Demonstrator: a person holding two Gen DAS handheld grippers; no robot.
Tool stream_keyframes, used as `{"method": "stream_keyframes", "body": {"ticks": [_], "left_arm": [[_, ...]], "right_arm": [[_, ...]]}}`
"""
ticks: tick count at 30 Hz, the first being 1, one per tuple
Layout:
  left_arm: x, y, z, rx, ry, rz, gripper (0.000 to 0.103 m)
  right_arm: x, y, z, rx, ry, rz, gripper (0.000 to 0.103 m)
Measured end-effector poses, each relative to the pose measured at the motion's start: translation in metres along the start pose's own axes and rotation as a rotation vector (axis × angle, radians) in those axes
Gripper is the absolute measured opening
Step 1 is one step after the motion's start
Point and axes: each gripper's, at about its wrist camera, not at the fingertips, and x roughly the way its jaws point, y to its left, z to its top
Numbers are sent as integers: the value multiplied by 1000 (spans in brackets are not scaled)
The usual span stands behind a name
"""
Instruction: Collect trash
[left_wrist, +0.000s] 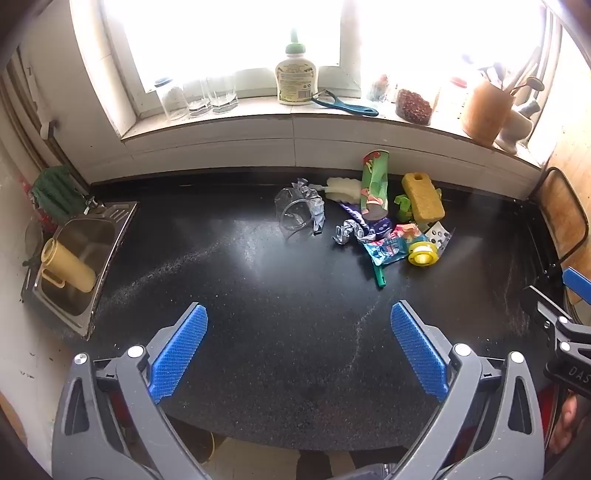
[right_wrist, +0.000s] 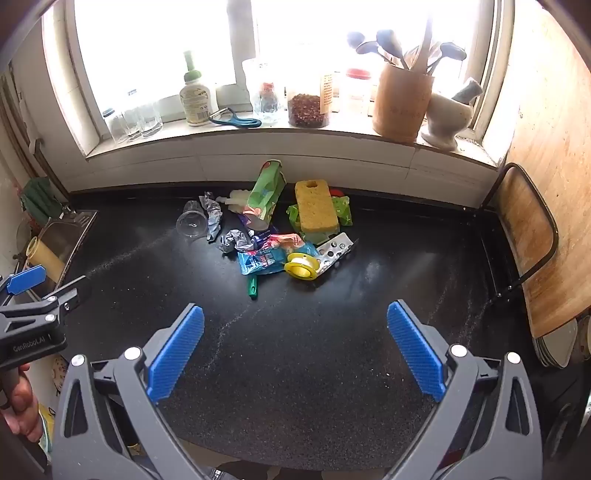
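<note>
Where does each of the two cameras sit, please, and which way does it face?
Left wrist: on the left gripper, tilted down over the black speckled countertop toward the window; own blue-padded fingers wide apart, right gripper at the right edge.
Right wrist: on the right gripper, same downward tilt; own fingers apart, left gripper and the holding hand at the left.
Shared: the trash pile with yellow rectangular sponge, steel sink, windowsill.

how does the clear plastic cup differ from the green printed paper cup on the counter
The clear plastic cup is see-through and plain; the green printed paper cup is opaque with pictures. The clear cup looks shorter; the paper cup is taller and leans toward the wall. The clear cup lies left of the pile. Both lie tipped over on the black countertop.
</note>
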Motion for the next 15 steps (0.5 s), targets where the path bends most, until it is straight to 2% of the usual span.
{"method": "stream_keyframes", "body": {"ticks": [15], "left_arm": [[5, -3, 4, -8, 16, -12, 97]], "right_arm": [[-3, 4, -4, 1, 3, 0, 96]]}}
